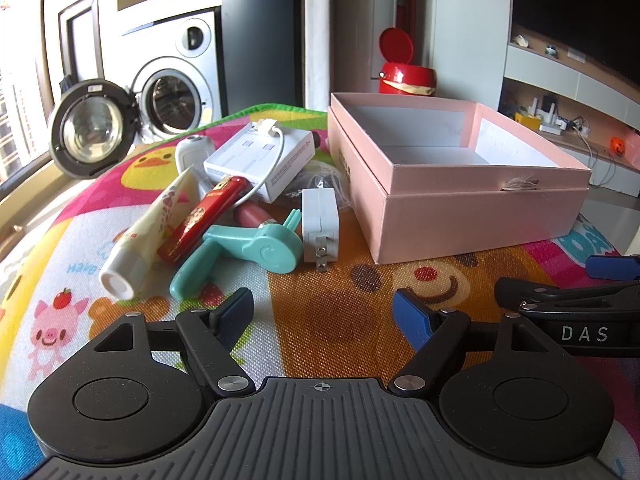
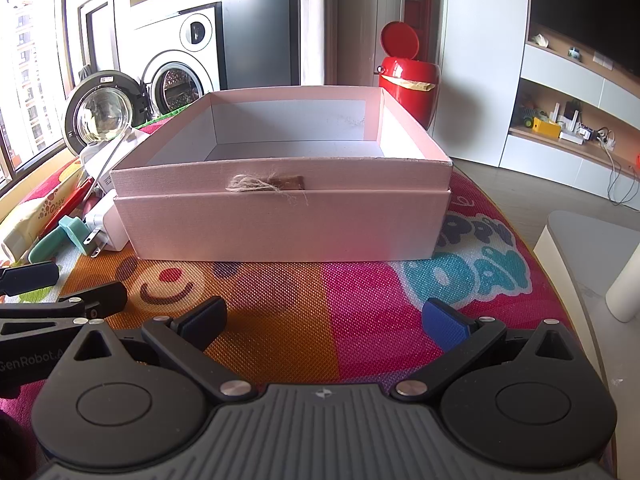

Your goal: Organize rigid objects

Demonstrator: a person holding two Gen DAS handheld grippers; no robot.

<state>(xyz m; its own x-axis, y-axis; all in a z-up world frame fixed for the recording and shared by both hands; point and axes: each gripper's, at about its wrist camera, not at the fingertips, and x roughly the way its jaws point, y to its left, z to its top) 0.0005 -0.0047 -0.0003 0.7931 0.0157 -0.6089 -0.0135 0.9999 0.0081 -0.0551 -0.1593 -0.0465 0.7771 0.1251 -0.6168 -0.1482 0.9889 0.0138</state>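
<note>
Playmat w/ clutter left of empty pink box — both grippers, left & right, jaws apart, holding nothing. Risk: overlapping tube/lighter shift when one's grabbed.

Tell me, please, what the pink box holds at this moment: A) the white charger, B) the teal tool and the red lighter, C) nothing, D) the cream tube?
C: both views show the bare white floor of the pink box, while the white charger and the other items lie on the mat beside it.
</note>
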